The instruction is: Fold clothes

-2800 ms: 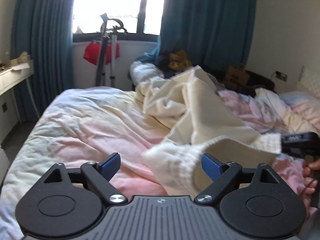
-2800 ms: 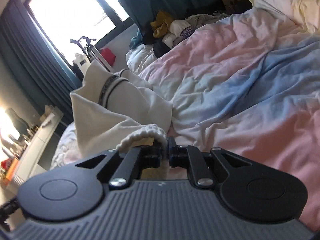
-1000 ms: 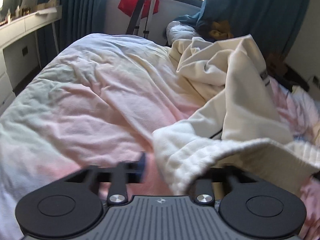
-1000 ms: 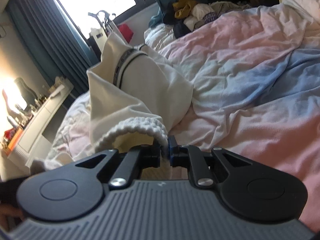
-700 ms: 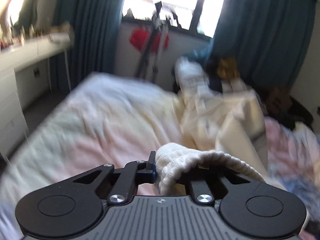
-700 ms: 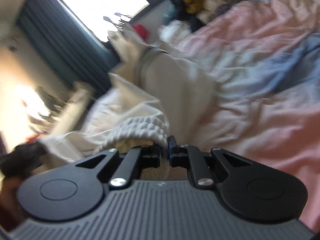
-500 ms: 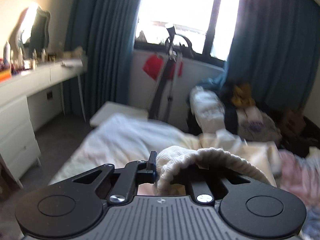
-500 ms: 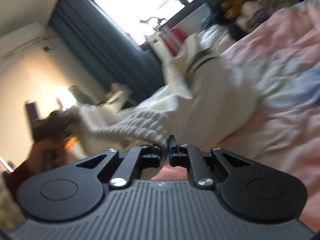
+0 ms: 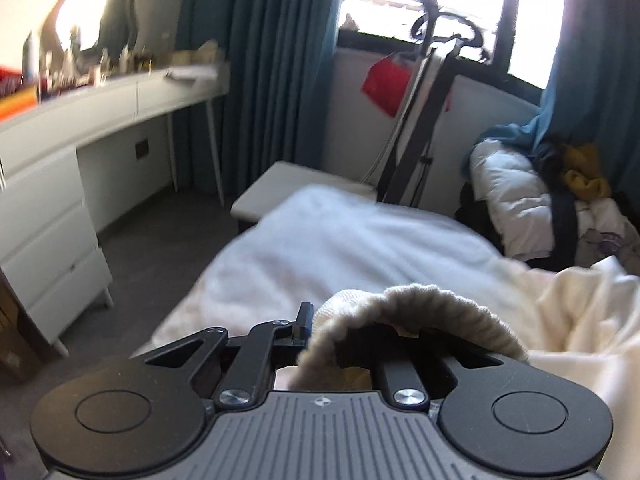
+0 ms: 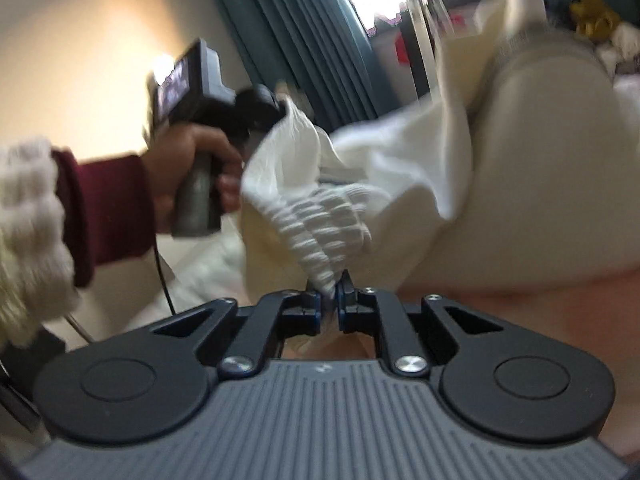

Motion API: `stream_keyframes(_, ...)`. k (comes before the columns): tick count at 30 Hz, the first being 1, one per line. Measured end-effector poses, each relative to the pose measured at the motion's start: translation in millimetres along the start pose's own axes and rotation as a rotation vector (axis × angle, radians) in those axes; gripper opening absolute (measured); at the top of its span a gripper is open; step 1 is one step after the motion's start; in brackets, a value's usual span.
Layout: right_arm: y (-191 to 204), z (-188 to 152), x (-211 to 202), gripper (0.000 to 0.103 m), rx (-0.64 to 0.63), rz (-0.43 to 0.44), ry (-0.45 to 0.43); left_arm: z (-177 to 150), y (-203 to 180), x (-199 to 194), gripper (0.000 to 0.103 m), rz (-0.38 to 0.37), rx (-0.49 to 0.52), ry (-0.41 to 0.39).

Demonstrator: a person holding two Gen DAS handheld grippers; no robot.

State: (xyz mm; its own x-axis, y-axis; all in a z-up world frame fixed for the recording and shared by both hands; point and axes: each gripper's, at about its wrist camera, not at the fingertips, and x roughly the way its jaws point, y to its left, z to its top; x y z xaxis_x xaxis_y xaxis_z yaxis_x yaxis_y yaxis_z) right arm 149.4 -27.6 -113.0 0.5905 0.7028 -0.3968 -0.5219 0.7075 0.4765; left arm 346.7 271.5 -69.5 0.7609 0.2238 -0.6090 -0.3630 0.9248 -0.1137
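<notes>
The cream knitted sweater with a ribbed hem (image 10: 460,168) hangs stretched between the 2 claws above the bed with the pale pink and white duvet (image 9: 340,248), its long axis running left to right. The left claw (image 10: 260,108), in a hand (image 10: 188,164), pinches 1 hem end; the right claw (image 10: 329,300) is clamped on the other. Left stands a white desk (image 9: 100,104); behind, teal curtains (image 9: 260,60) and a heaped clothes pile (image 9: 560,200).

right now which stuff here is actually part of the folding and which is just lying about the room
Part of the job:
- cream sweater, ribbed hem pinched at two spots
- left gripper, shut on the hem
- right gripper, shut on the hem
- bed under it

Just lying about:
- white puffer jacket and yellow garment
- red item on the stand
- white desk with clutter
- teal curtains
</notes>
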Motion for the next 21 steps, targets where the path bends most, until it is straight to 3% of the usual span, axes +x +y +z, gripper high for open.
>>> stream_keyframes(3, -15.2, -8.6, 15.6, 0.011, 0.03, -0.004, 0.037, -7.7, 13.6, 15.1, 0.014, -0.023, -0.026, 0.014)
stream_keyframes(5, -18.8, -4.4, 15.0, 0.013, 0.038, 0.002, 0.04, -8.3, 23.0, 12.2, 0.022, -0.034, -0.041, 0.015)
stream_keyframes(7, -18.8, -0.2, 12.9, 0.014, 0.043, -0.003, 0.041, -7.2, 31.1, 4.7, 0.038, -0.038, -0.06, 0.02)
stream_keyframes(9, -18.4, 4.5, 7.9, 0.019, 0.054, -0.015, 0.042, -4.7, 36.3, -8.5, 0.045, -0.05, -0.051, 0.023)
stream_keyframes(12, -15.5, 8.6, -3.9, 0.044, 0.036, -0.054, 0.031, -4.8, 41.2, -48.5, 0.067, -0.046, -0.017, -0.001)
stream_keyframes(14, -11.9, 7.5, -15.7, 0.081, 0.028, -0.084, 0.005, -4.4, 47.3, -78.8, 0.077, -0.036, -0.019, -0.027)
stream_keyframes(16, -10.3, 9.2, -29.1, 0.087, 0.029, -0.101, -0.022, -5.6, 53.3, -111.1, 0.082, -0.046, -0.008, -0.06)
stream_keyframes(21, -7.5, 16.6, -70.1, 0.086, 0.039, -0.142, -0.057, -19.7, 44.0, -188.1, 0.087, -0.115, 0.071, -0.126)
